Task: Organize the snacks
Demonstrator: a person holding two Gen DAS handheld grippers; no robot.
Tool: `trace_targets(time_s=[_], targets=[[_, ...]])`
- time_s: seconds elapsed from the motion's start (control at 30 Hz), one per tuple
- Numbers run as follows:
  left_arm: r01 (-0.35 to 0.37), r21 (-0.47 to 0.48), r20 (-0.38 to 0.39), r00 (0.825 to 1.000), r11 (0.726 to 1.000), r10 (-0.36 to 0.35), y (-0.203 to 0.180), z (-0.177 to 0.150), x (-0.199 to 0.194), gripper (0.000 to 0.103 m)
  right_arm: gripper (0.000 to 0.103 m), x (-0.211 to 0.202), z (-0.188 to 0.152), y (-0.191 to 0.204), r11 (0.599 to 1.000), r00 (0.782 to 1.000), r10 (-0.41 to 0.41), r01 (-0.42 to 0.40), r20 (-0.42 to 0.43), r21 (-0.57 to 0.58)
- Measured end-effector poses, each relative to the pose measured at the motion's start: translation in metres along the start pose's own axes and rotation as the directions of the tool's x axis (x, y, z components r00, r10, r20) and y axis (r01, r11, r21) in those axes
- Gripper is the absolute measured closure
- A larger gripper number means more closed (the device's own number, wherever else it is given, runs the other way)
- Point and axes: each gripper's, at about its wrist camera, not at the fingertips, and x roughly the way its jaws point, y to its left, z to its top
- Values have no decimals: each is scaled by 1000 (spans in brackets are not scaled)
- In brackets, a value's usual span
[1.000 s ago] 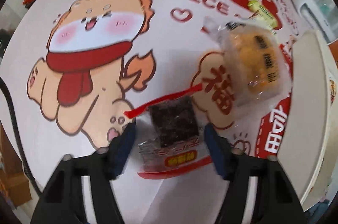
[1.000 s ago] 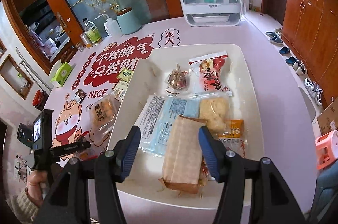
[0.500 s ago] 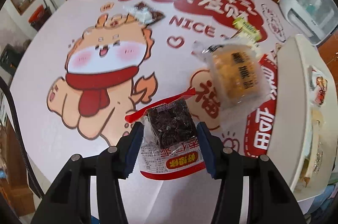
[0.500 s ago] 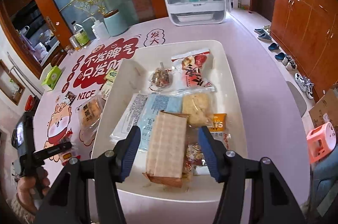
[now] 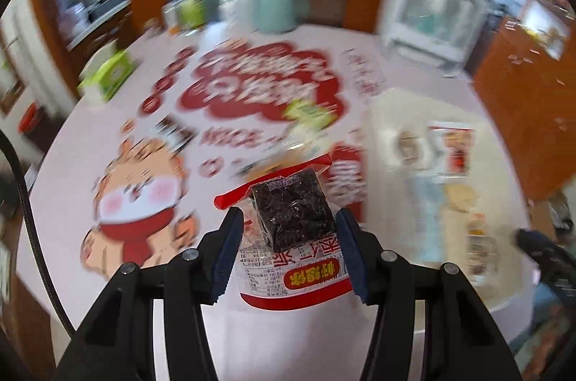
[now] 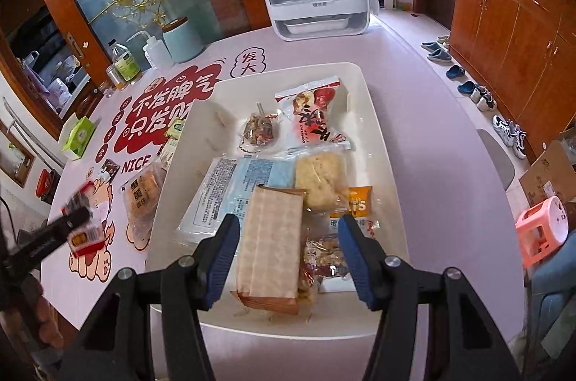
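At the far left of the right wrist view the left gripper [image 6: 77,222] is up off the table [image 6: 424,143], clamped on a red-and-white snack pack [image 6: 84,230], blurred there; its own camera shows the pack [image 5: 293,237] sharp between the blue pads [image 5: 226,255], a dark block showing through the clear wrapper, a red strip on top and a red label band below; everything behind it in that view is smeared. Just right of it on the table lies a clear bun pack [image 6: 142,197], beside the left wall of the white tray [image 6: 381,143]; further back near that wall sit two small green sachets [image 6: 174,129]. In the tray, from left: a pale blue pack [image 6: 237,186], a brown wafer pack [image 6: 270,244] lying over its near end, a nut pouch [image 6: 257,131] behind, a red pack [image 6: 313,113] at the back, a yellow cake [image 6: 320,179] in the middle, an orange pack [image 6: 358,204] at the right. The right gripper [image 6: 289,253] hangs over the tray's near end, jaws apart and holding nothing, the wafer pack seen between them.
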Motion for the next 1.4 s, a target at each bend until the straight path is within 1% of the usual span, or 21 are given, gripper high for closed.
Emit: trace_targets(time_s=[0.1,0.17,0.2,0.23,0.3,0.37,0.4,0.5,0.57,0.63,0.7,0.77,0.83,0.9,0.97,1.03,1.13,1.2,1.27,1.37,1.4], targets=[[78,62,28,996,995,-79,-25,8,-12,48,45,-2,0,0,1000,1000,-4,4,4,3],[109,102,40,993,989,-114,-40,12,-18,45,45,-4,-1,0,1000,1000,-9,9,10,2],[117,112,43,991,987,-123,-45,12,-20,36,45,-5,-1,1,1000,1000,-14,14,14,-1],[138,128,44,989,982,-145,-51,13,-23,23,45,-6,-1,1,1000,1000,-19,19,18,-4],[169,143,53,983,975,-178,-58,14,-28,14,45,-8,-2,1,1000,999,-25,25,23,-5],[194,163,63,976,967,-206,-62,14,-31,14,45,-9,-2,0,1000,999,-29,29,24,-3],[196,169,62,976,966,-209,-63,13,-31,14,45,-9,-3,0,1000,999,-32,32,25,-1],[212,160,60,973,964,-224,-60,14,-32,13,45,-9,-4,-1,999,999,-37,37,23,7],[200,143,72,975,969,-212,-51,13,-33,14,45,-10,-4,-1,999,999,-40,39,23,12],[164,120,96,980,979,-176,-40,16,-35,14,45,-10,-4,0,999,999,-40,39,24,11],[127,106,97,986,986,-138,-28,20,-32,14,45,-10,-4,1,999,999,-39,39,25,8],[86,84,75,993,993,-92,-12,20,-22,14,45,-11,-5,4,999,999,-38,38,28,0],[58,69,52,997,996,-62,1,16,-12,14,45,-11,-6,7,999,999,-40,41,28,-13],[36,69,1,999,997,-36,12,9,3,14,45,-9,-7,11,999,999,-42,43,20,-24],[34,86,-66,997,996,-29,18,-3,18,14,45,-5,-8,13,999,999,-37,37,6,-25],[42,130,-123,992,991,-26,18,-19,34,14,45,-1,-10,16,999,999,-32,31,-10,-26],[35,226,-167,986,973,3,9,-44,54,14,45,4,-12,23,999,999,-29,28,-24,-33],[13,284,-186,982,959,42,3,-59,69,14,45,7,-14,27,999,999,-26,25,-35,-37],[13,297,-208,977,955,52,2,-66,82,14,45,10,-16,31,999,999,-25,23,-47,-44],[31,267,-258,965,963,41,6,-73,103,14,45,12,-19,37,998,998,-32,29,-53,-61],[35,252,-272,962,967,36,8,-74,110,18,45,13,-20,38,997,998,-36,32,-54,-65]])
